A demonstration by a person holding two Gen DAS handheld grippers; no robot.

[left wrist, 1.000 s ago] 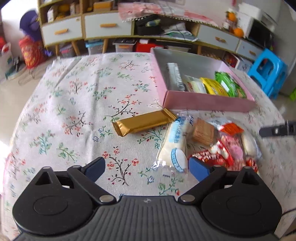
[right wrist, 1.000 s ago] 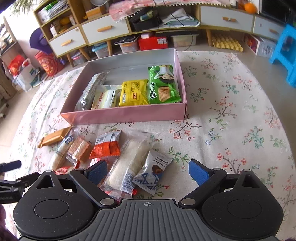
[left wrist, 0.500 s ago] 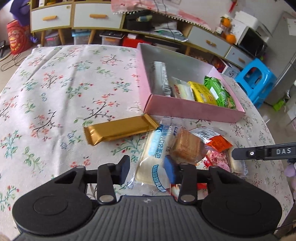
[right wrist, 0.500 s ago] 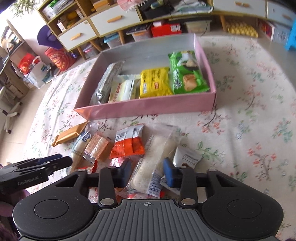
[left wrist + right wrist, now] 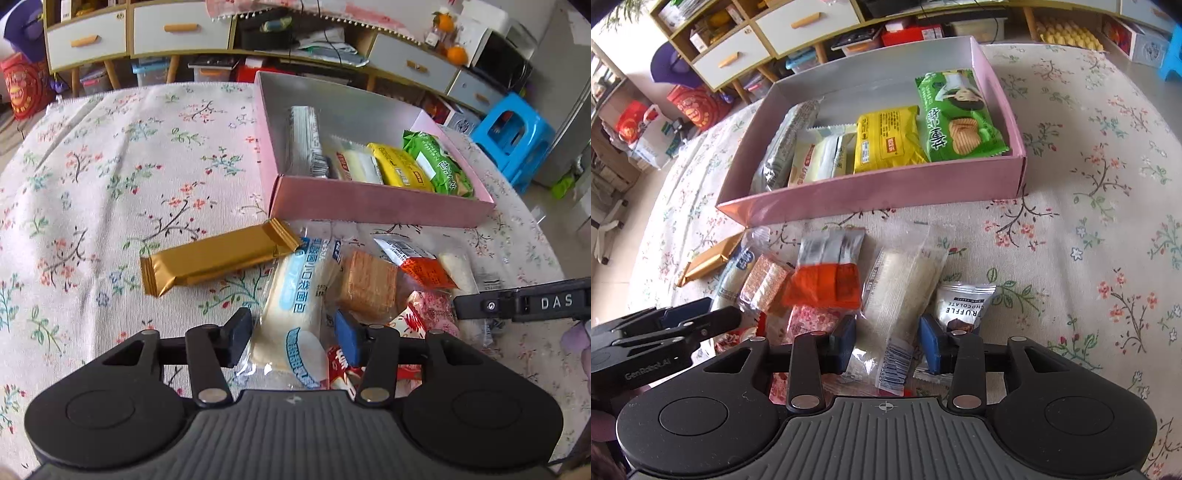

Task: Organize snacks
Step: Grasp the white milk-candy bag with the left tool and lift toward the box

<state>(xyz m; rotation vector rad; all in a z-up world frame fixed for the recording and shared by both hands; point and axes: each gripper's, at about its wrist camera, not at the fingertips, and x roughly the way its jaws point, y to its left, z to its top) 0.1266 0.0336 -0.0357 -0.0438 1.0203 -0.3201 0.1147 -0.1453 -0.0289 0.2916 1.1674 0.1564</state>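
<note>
Here the loose snacks lie on the flowered surface (image 5: 110,155) just in front of the pink box (image 5: 380,203). The left gripper (image 5: 293,338) has its opening fingers around the blue-white bread pack (image 5: 299,295); the right gripper (image 5: 886,341) opens around the white rice-cake pack (image 5: 905,280).

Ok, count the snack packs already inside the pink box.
4, in a row along the pink box's near wall: grey pack far left, white-and-cream pack, yellow pack, green biscuit pack far right. Something smaller could lie hidden beneath.
</note>
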